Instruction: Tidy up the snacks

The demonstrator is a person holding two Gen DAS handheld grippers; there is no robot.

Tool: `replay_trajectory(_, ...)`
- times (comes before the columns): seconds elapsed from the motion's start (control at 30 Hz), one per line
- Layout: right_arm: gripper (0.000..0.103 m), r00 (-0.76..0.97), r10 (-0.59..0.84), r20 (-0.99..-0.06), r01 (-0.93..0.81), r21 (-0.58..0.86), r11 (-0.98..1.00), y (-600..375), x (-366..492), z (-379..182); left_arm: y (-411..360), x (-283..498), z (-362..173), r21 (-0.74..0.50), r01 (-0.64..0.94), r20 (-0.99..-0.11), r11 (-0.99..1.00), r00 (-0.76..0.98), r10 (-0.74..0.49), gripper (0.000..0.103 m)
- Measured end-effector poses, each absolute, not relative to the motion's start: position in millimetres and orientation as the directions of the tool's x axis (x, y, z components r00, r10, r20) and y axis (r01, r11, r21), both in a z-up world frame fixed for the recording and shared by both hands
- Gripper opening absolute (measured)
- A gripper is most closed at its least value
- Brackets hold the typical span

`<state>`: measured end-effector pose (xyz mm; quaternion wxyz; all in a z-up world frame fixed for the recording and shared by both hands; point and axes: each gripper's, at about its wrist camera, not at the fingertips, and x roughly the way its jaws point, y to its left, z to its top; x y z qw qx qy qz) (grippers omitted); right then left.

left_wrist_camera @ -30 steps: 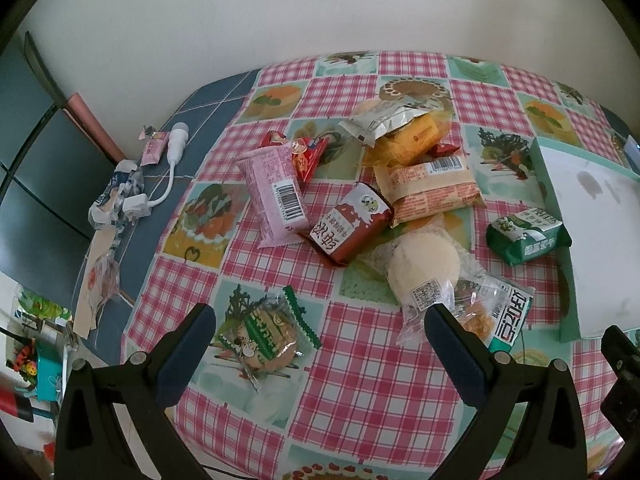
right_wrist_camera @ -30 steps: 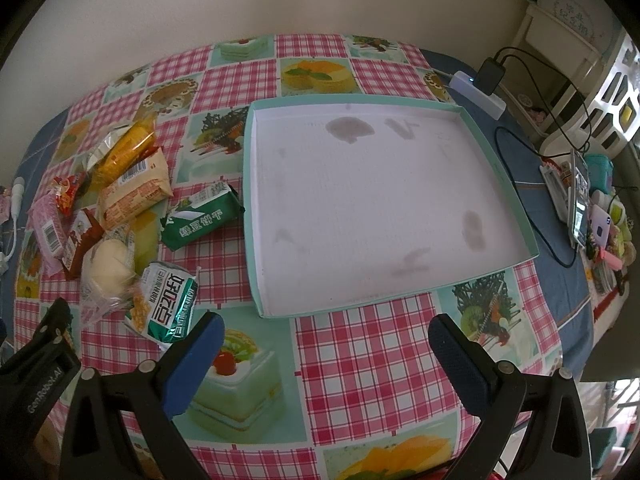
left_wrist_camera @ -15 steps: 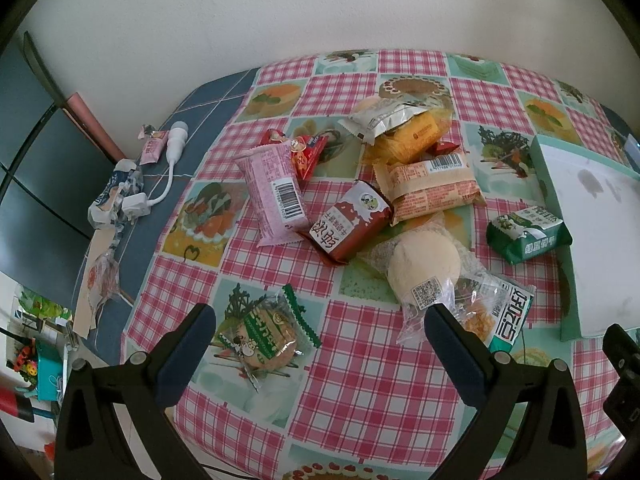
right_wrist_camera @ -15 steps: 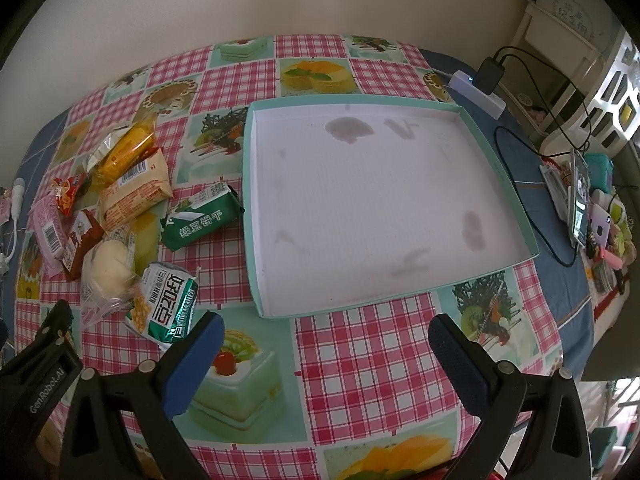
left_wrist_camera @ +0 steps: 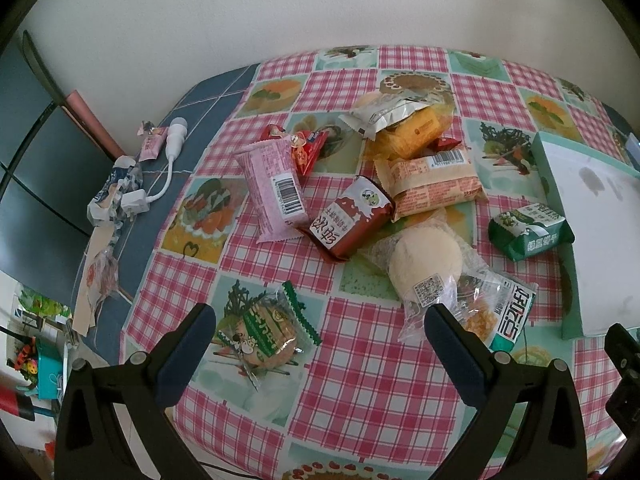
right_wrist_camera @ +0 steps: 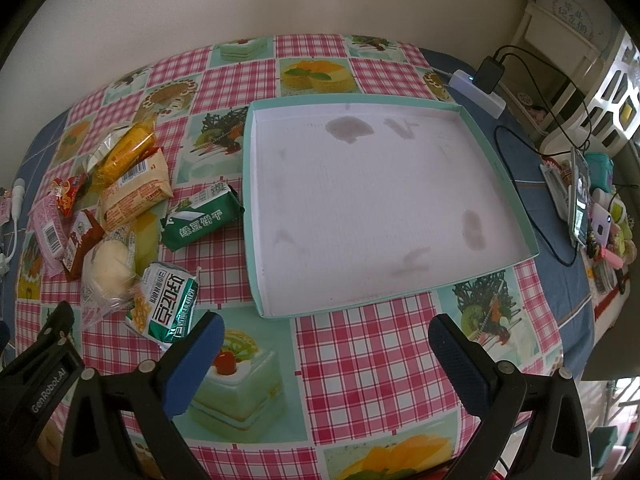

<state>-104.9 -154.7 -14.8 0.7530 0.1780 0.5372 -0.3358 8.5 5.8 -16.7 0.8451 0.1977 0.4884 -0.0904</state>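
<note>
Nothing has shifted over the last second: both views match the earlier ones. Left gripper (left_wrist_camera: 318, 344) hangs spread wide, empty, above the round biscuit packet (left_wrist_camera: 262, 334). Right gripper (right_wrist_camera: 326, 354) likewise splayed and empty, facing the shallow teal box lid (right_wrist_camera: 496, 160), which holds no snacks. Snack pile (right_wrist_camera: 120, 208) lies left of it, green mung-bean packet (right_wrist_camera: 202, 224) nearest. Sorting looks unstarted; first pick is pending.

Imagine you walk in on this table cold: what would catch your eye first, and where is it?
First, the heap of snacks piled on the checked tablecloth, left of the tray. Next, the tray itself: large, teal-rimmed, white inside with grey stains, and nothing in it. Then the left gripper and right gripper, both open and low in their views, holding nothing.
</note>
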Motion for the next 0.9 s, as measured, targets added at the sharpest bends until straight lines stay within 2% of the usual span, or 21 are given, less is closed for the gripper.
replay_trajectory(0.4,0.103,0.195,-0.312,-0.930,0.700,-0.091,0.709,-155.9,-106.2,-16.7,5.2,10.0,-18.9,0.238,0.350,-0.867,0.906,0.497,0.036,0.103)
replay_trajectory(0.53,0.103,0.203,-0.301,-0.932,0.698,-0.078,0.712,-156.4,-105.7,-18.0,12.3,14.8,-17.5,0.197,0.335,-0.876,0.921,0.482,0.012,0.103)
replay_trajectory(0.73,0.103,0.321,-0.191,-0.927,0.654,0.072,0.753,-149.1,-96.5,-15.2,52.6,33.4,-15.4,0.121,0.226,-0.884,0.966,0.468,0.001,0.103)
replay_trajectory(0.9,0.103,0.344,-0.108,-0.933,0.606,0.133,0.784,-136.7,-78.3,-26.4,82.8,46.2,-32.2,0.064,0.155,-0.913,0.986,0.409,-0.005,0.103)
